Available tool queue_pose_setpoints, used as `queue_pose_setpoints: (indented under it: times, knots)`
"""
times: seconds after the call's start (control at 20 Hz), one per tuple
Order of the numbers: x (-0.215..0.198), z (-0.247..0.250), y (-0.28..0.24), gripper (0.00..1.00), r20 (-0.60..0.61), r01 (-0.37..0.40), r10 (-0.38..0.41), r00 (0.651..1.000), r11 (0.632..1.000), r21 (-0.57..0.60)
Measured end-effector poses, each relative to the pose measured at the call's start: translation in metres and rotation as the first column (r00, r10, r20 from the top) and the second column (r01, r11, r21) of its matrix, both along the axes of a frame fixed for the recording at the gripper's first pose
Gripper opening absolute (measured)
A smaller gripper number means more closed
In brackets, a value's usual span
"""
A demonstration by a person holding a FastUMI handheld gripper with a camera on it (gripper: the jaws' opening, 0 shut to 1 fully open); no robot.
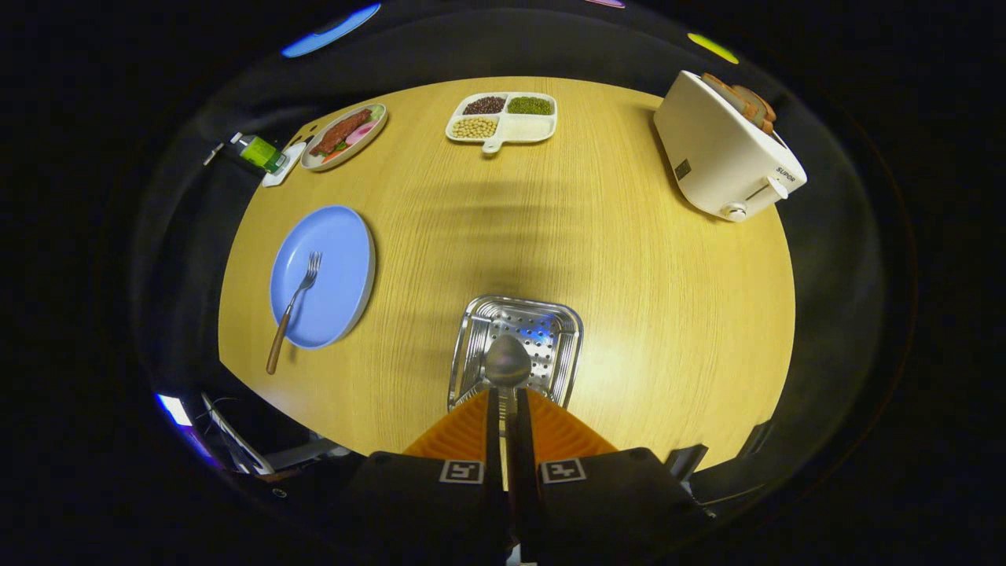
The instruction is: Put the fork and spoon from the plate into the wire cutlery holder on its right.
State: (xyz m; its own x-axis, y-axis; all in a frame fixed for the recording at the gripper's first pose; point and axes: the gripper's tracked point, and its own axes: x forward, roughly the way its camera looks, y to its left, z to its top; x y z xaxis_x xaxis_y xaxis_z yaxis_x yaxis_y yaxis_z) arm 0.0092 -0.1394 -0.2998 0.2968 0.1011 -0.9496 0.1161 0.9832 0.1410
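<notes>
A: Start with the biggest thing. What carries it all?

B: The round wooden desk (613, 236). A white toaster (727, 153) with bread in its slots stands at the far right, a divided dish of beans (503, 118) sits at the far middle, and a plate of food (344, 136) at the far left.

A: And the task's own things?

B: The blue plate (350, 275) lies to the left, well apart from the gripper. The fork (294, 308) rests on it, tines up the plate, its wooden handle hanging past the near rim. The wire cutlery holder (550, 330), a perforated metal basket, sits just ahead of the jaws.

A: What is the gripper (508, 409) doing?

B: Its jaws stand nearly closed, pinching the handle of the spoon (508, 362). The bowl points forward and hovers over the holder's opening.

A: So which step is this?

B: By the look of it, the spoon is mid-delivery and the fork is untouched. The next move seems to call for lowering the spoon into the holder and parting the jaws, then going left for the fork.
</notes>
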Motion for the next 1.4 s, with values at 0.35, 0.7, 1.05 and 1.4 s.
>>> queue_pose_setpoints:
  times: [0.35, 0.7, 1.05, 1.4]
  knots:
    - [0.012, 0.039, 0.005, 0.5, 0.225, 0.022, -0.022, 0.974, 1.0, 0.003]
    - [0.024, 0.108, 0.051, 0.55, 0.408, 0.017, -0.031, 0.913, 0.999, 0.037]
    - [0.045, 0.101, 0.193, 0.55, 0.38, -0.107, 0.028, 0.925, 0.976, 0.189]
    - [0.069, 0.018, 0.285, 0.55, 0.253, -0.092, 0.03, 0.967, 0.967, 0.236]
